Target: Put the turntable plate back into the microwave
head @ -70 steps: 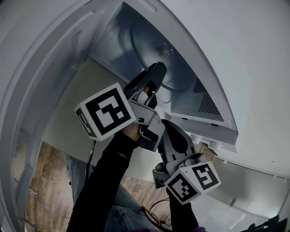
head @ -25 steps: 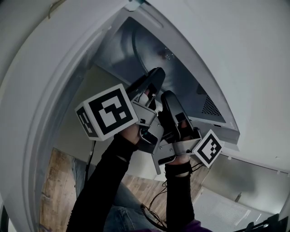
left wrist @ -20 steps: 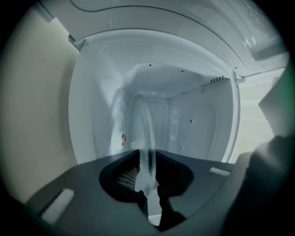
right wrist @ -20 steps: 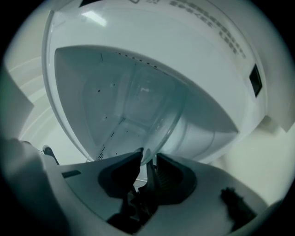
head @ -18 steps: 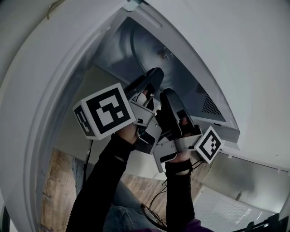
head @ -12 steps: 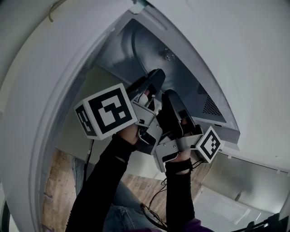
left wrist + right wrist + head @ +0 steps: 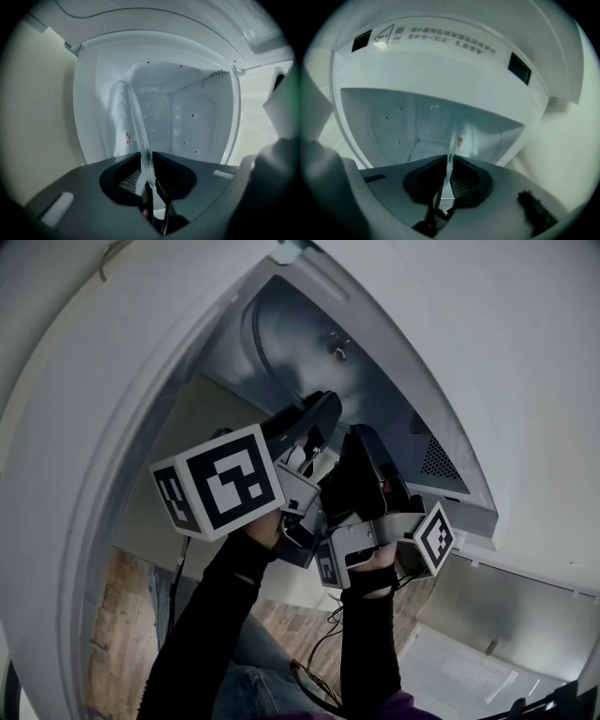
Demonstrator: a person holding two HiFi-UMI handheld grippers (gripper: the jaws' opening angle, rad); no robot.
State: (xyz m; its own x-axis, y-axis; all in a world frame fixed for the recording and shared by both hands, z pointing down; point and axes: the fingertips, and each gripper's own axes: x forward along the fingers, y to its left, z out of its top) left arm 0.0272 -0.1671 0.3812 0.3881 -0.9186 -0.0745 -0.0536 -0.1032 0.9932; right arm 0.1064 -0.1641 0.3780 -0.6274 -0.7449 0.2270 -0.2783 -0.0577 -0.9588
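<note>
One microwave (image 7: 187, 122); one plate (image 7: 135, 119); two grippers (left (image 7: 147, 159), right (image 7: 449, 159)).

Black long sleeves, the left sleeve (image 7: 211, 615) and the right sleeve (image 7: 367, 652), end at dark grey plastic tools. The left tool (image 7: 321, 412) bears a large white cube (image 7: 220, 486) with black square markers at nine o'clock. The right tool (image 7: 367, 441) bears a smaller one at four o'clock. Blue jeans (image 7: 251, 688) and thin dark cables (image 7: 323, 652) show at six o'clock.
</note>
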